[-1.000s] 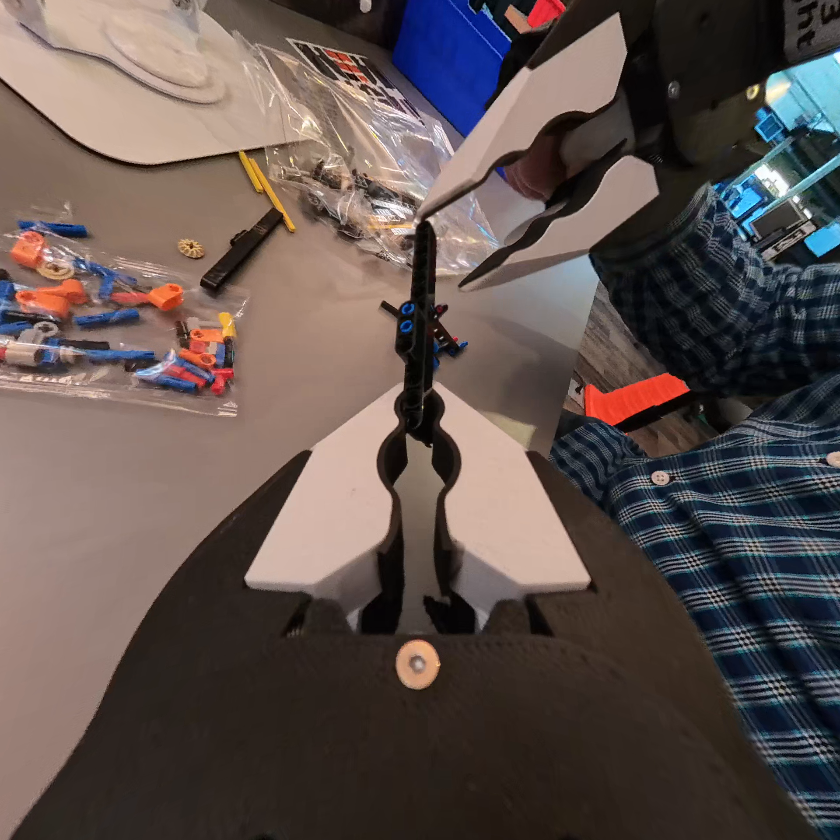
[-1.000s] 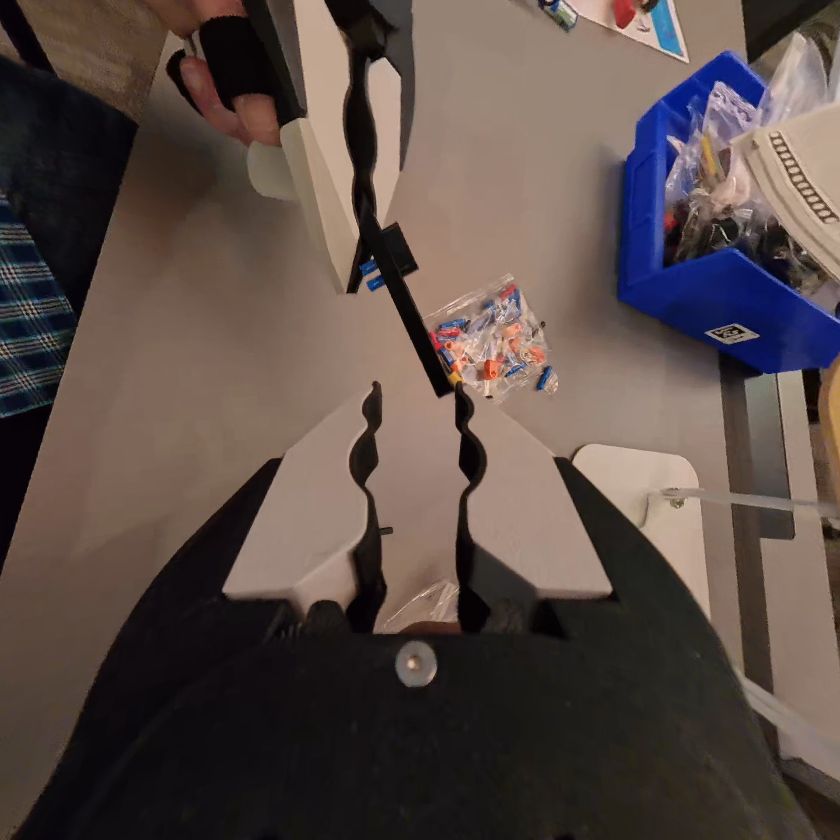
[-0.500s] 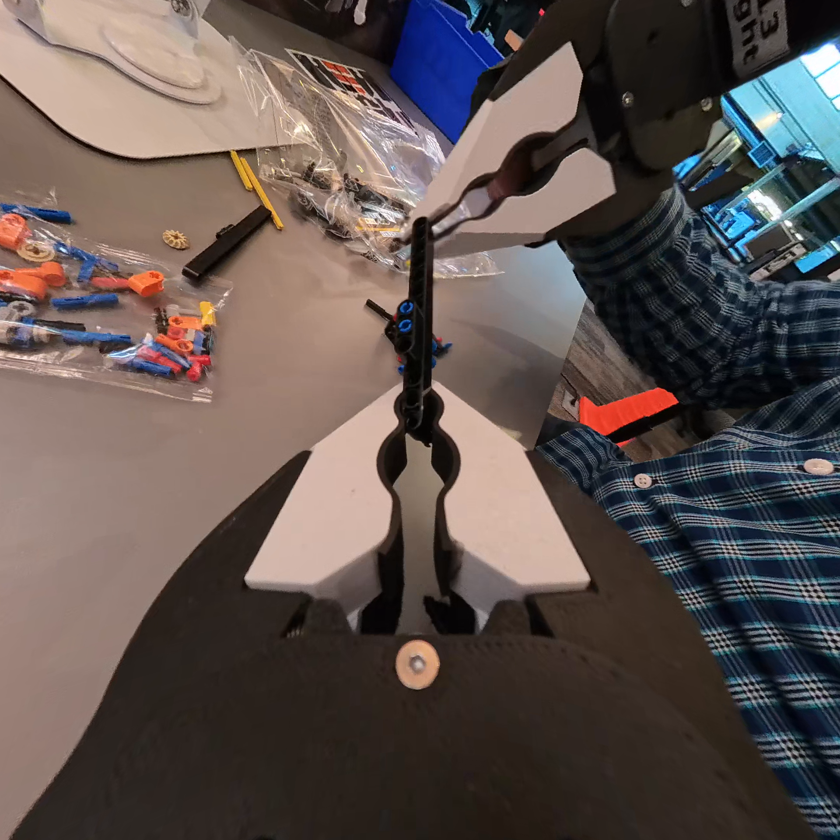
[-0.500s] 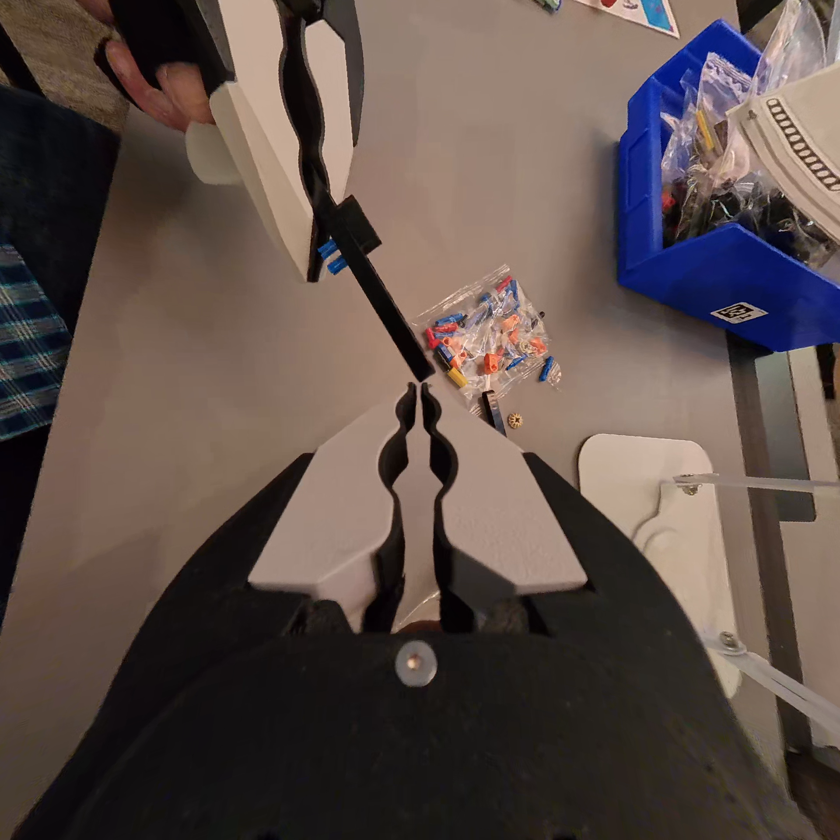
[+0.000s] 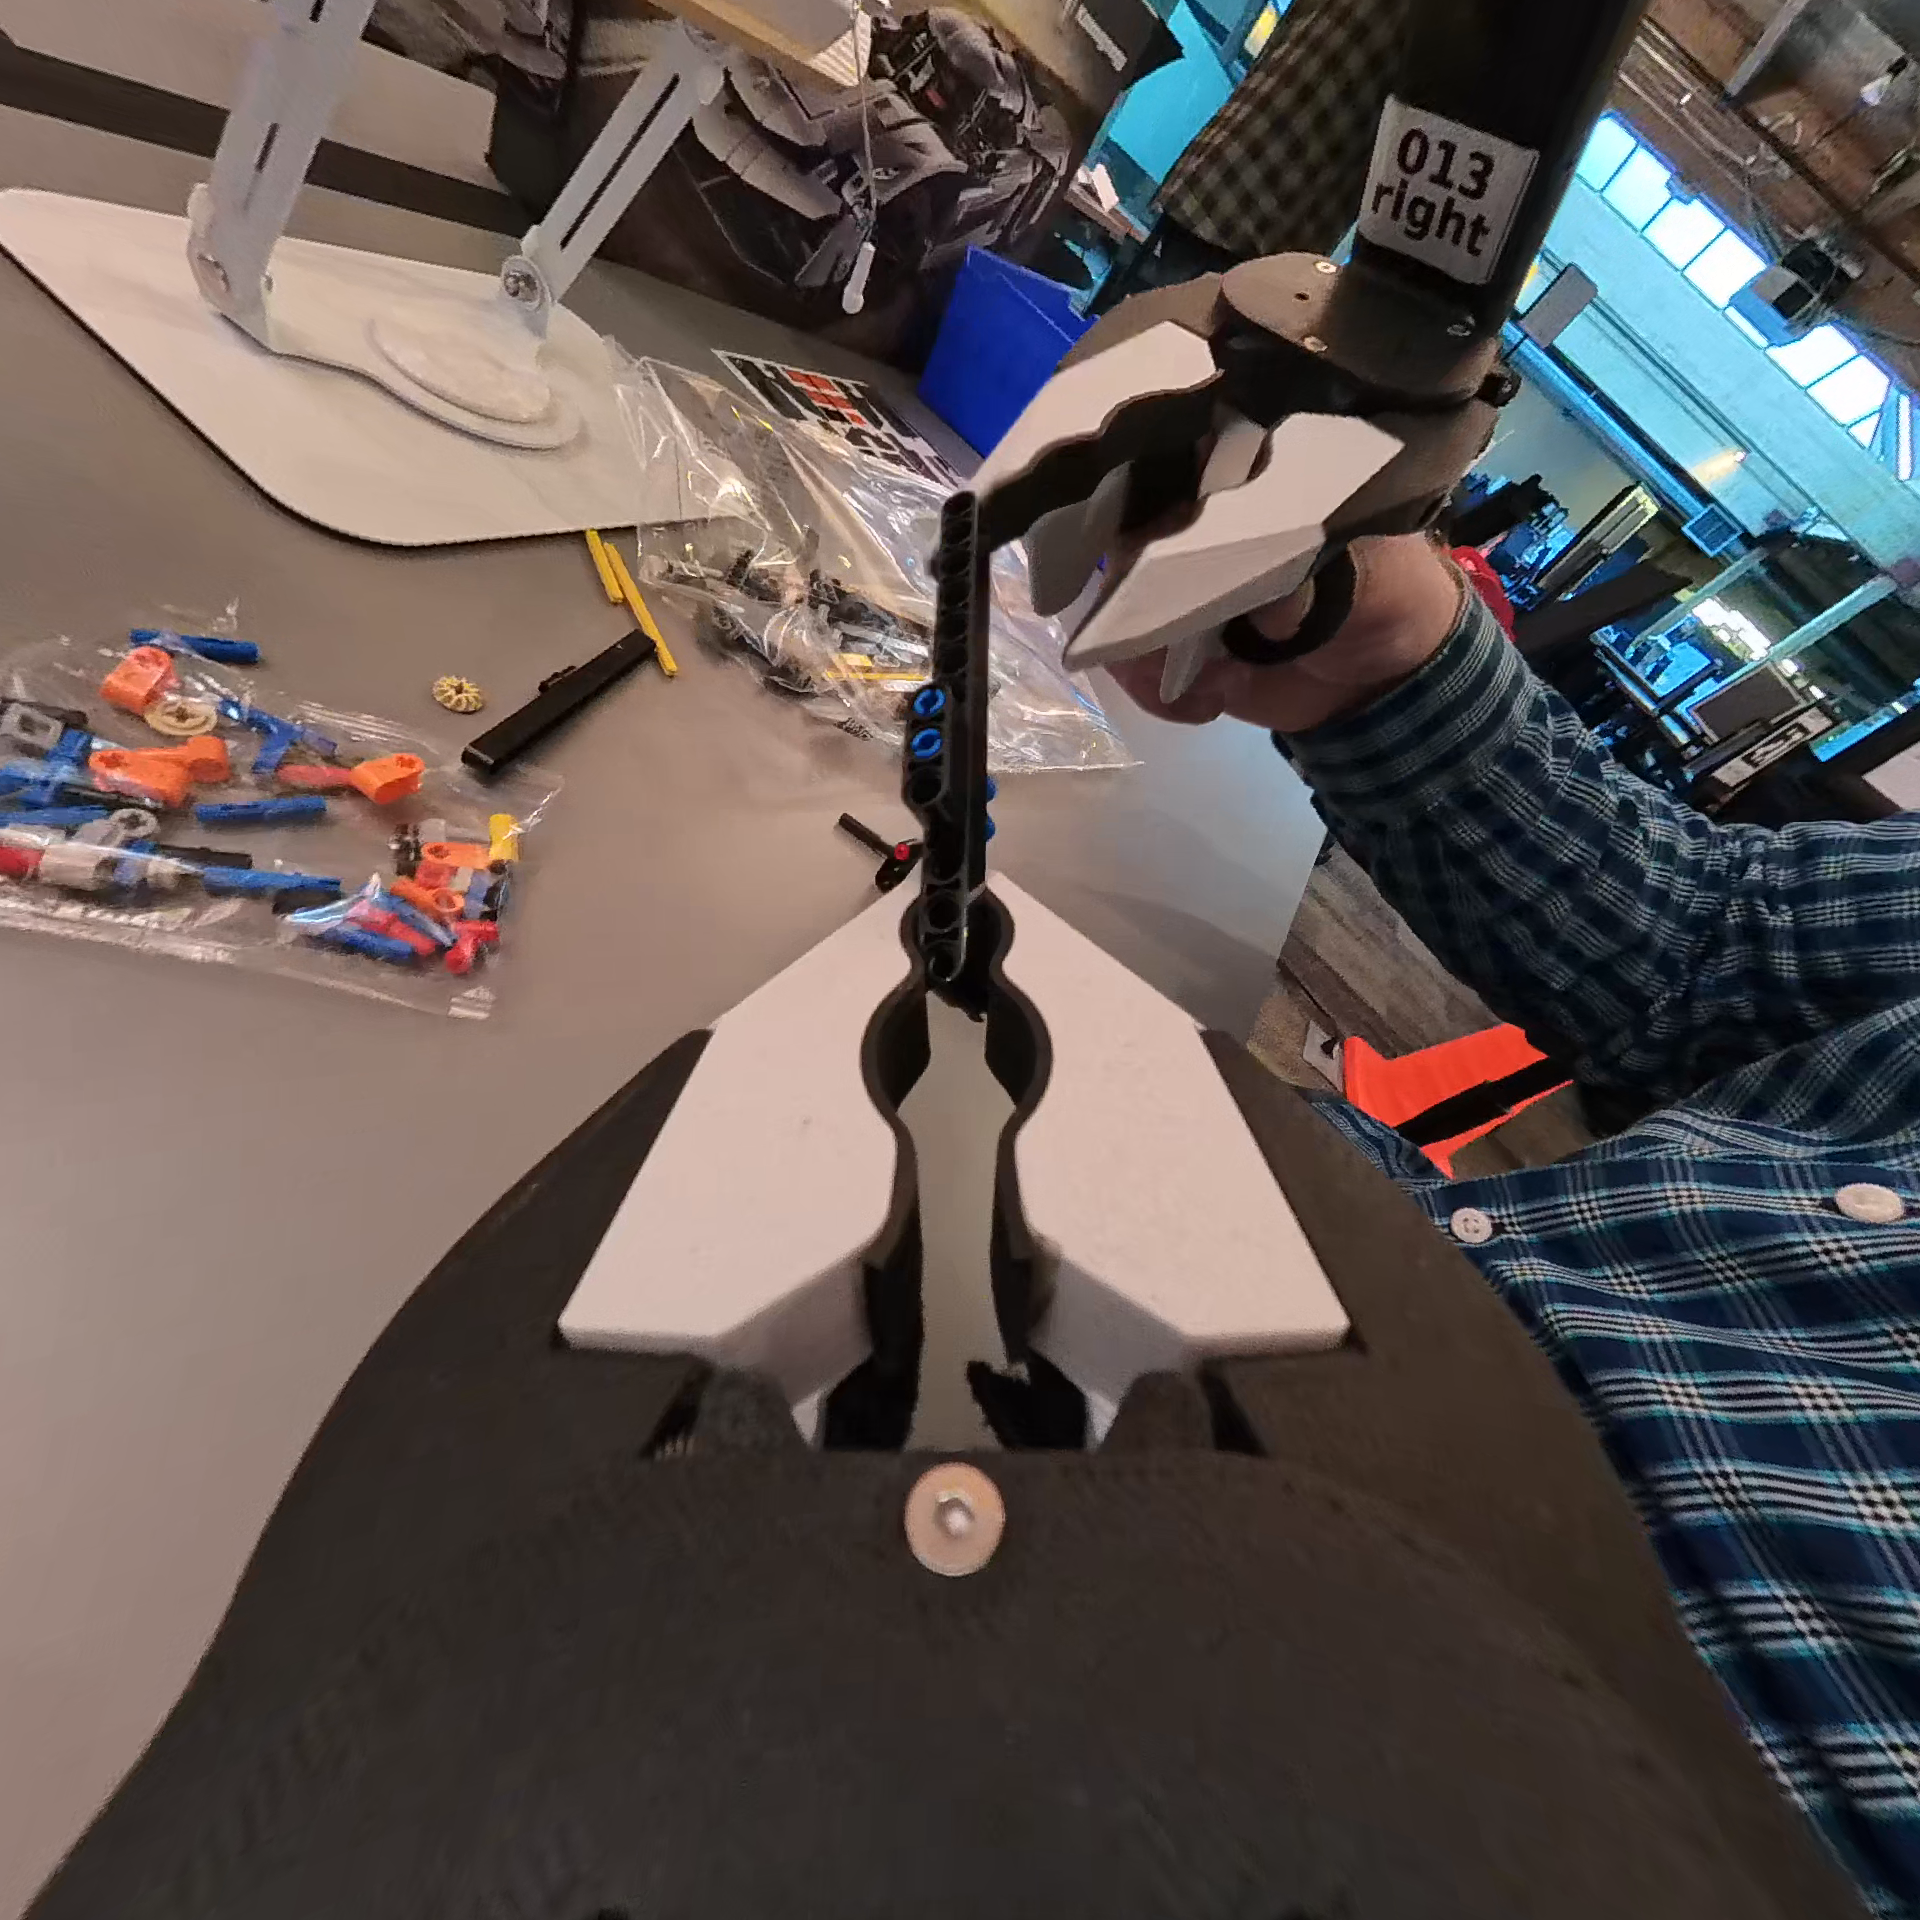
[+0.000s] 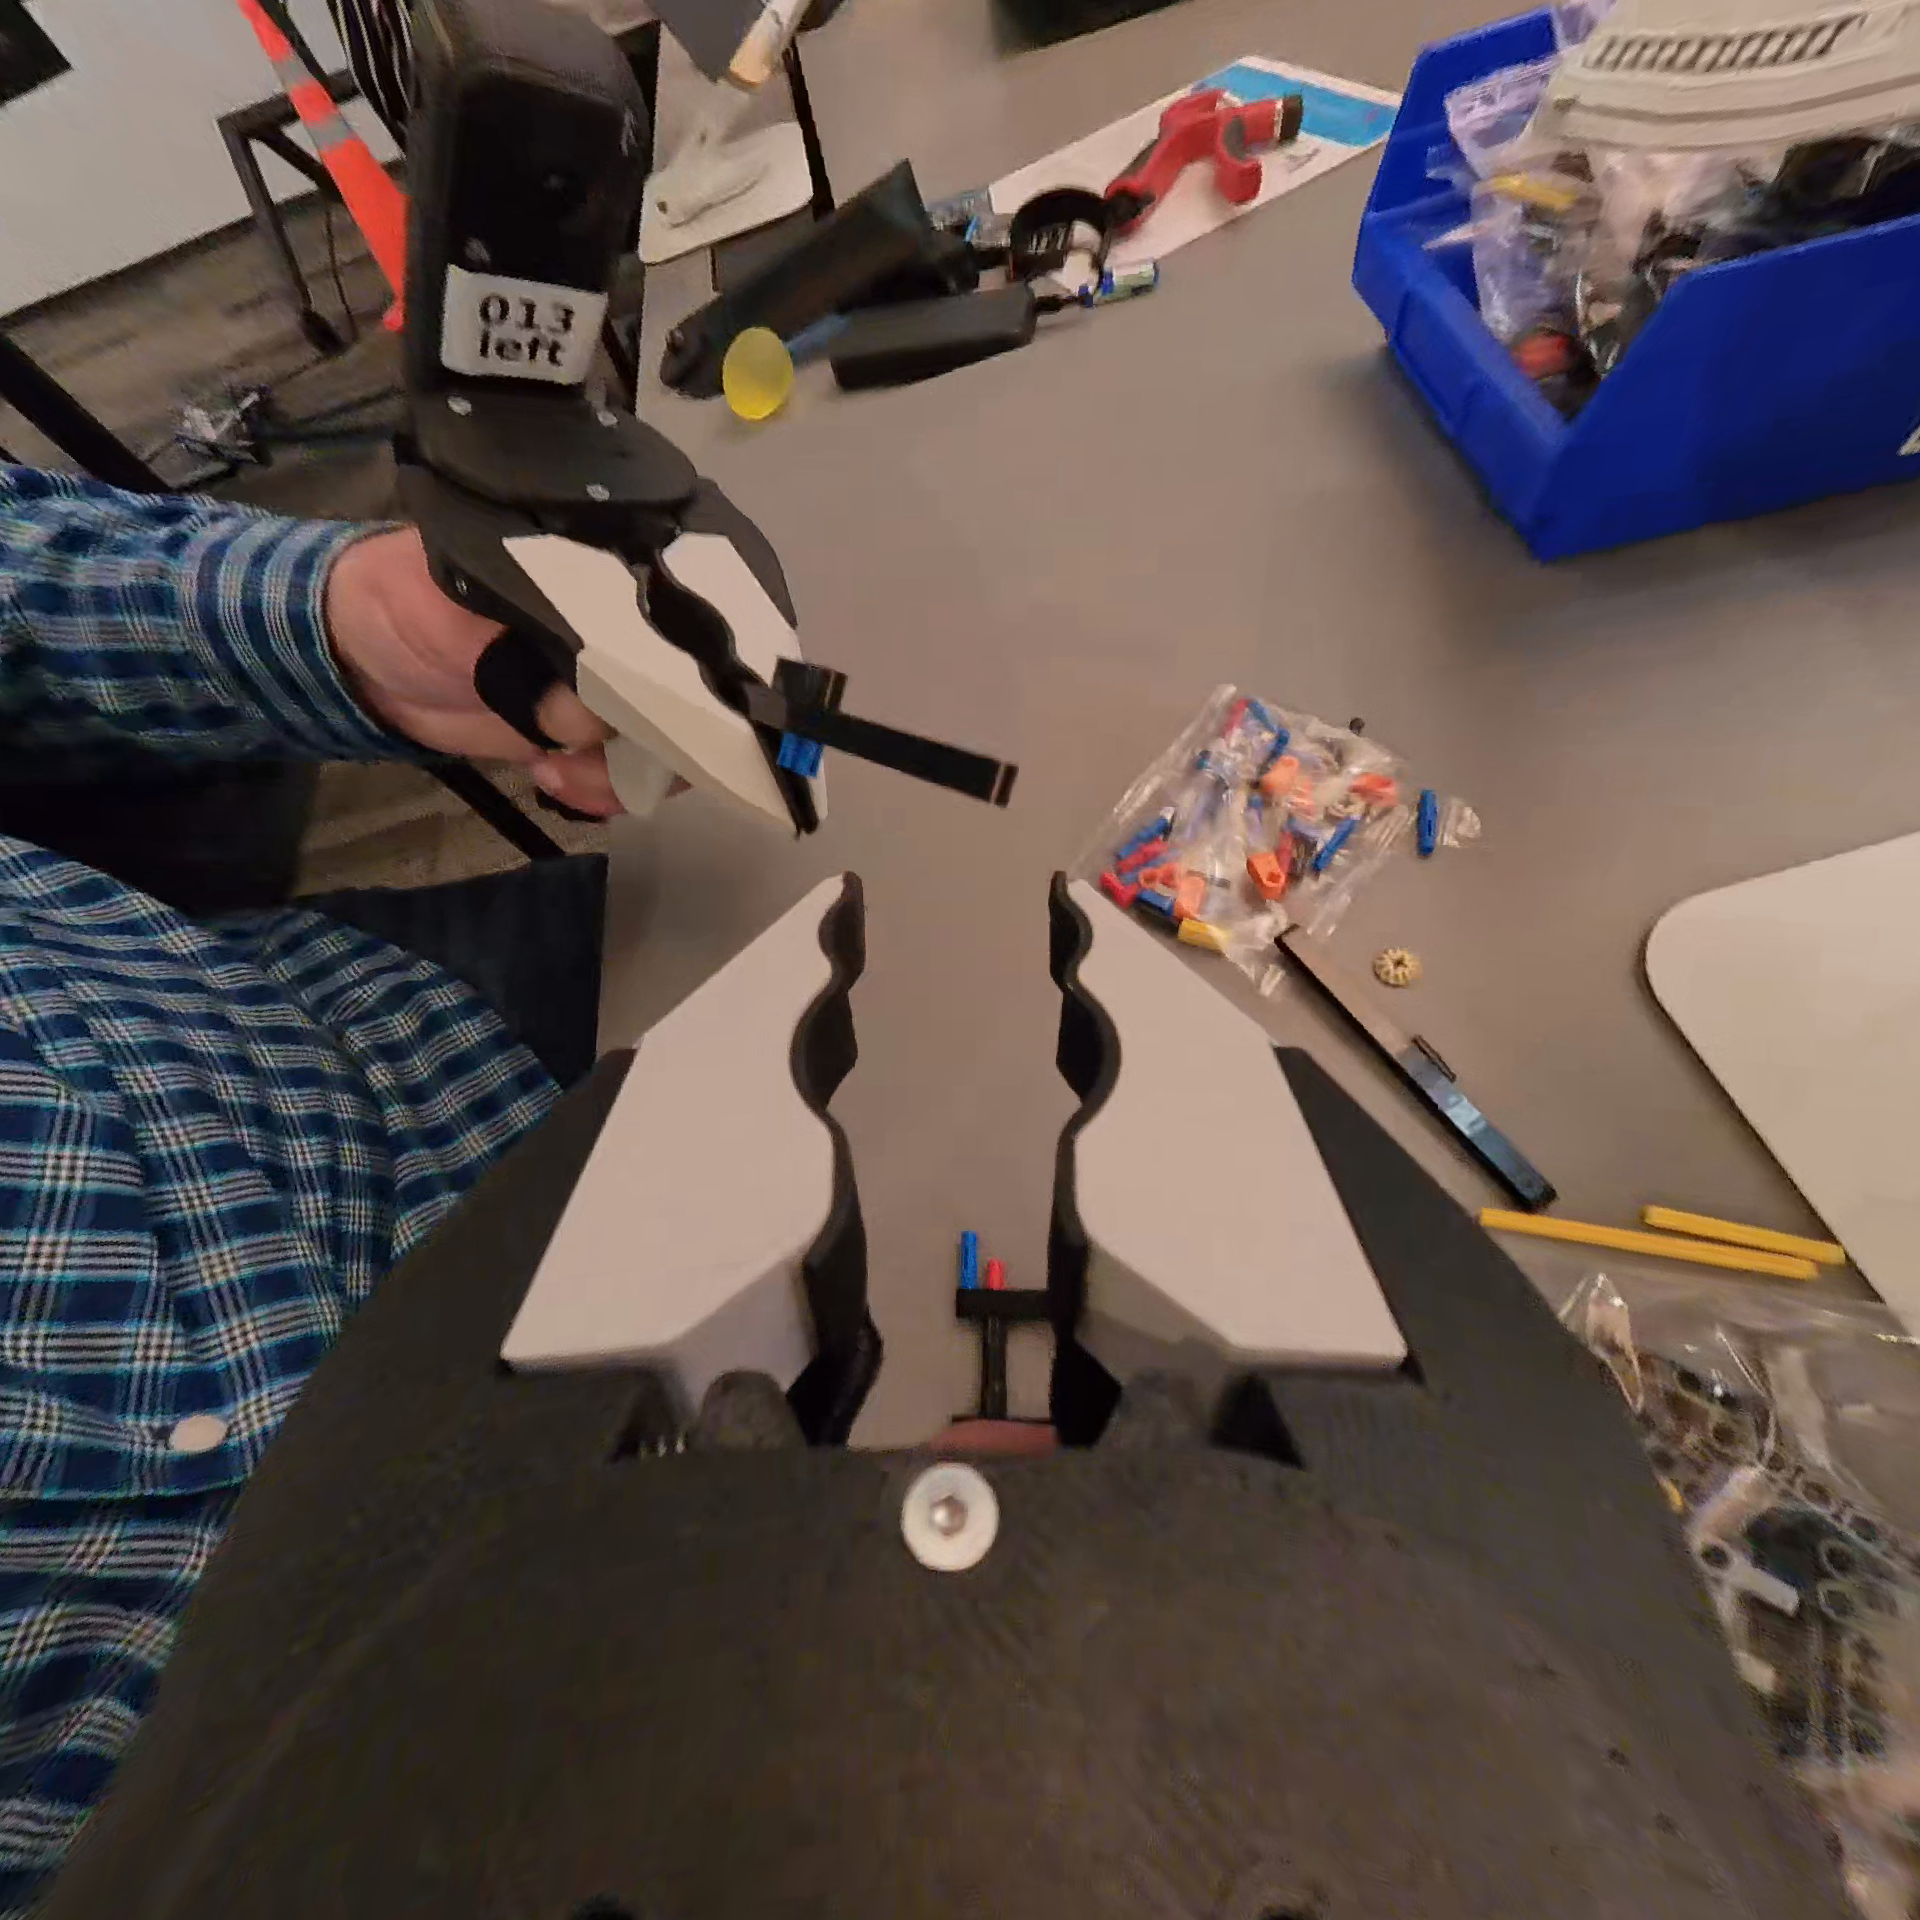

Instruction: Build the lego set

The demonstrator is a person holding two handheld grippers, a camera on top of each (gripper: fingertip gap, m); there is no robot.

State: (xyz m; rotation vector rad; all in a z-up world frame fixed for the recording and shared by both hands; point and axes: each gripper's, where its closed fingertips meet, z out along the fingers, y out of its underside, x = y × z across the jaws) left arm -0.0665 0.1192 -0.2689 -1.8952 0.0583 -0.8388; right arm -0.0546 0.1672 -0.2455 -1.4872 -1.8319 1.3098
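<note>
My left gripper [image 5: 951,920] is shut on the lower end of a long black beam [image 5: 951,717] with blue pins [image 5: 925,722], held above the grey table [image 5: 260,1195]. The right wrist view shows the left gripper [image 6: 795,774] holding the beam [image 6: 914,761] out sideways. My right gripper [image 6: 954,894] is open and empty, with the beam's free end just beyond its tips and apart from them. It shows open in the left wrist view [image 5: 1029,582], by the beam's top. A small black piece with blue and red pins [image 6: 992,1299] lies on the table between the right fingers.
A bag of small coloured parts [image 5: 260,810], a loose black beam [image 5: 561,707], yellow axles [image 5: 629,592], a tan gear [image 5: 458,693] and a clear bag of dark parts [image 5: 831,603] lie on the table. A white stand base [image 5: 312,416] is at the back. A blue bin [image 6: 1714,343] holds bags. One gripper's finger ends stand about 6 centimetres off the other's. It is some 15 centimetres from my right tips to the tan gear [image 5: 458,693]. It turns up in the right wrist view [image 6: 1393,963] as well.
My right gripper closed almost shut at the beam's free end, then opened wide and drew back from it. My left gripper kept hold of the beam and tilted it.
</note>
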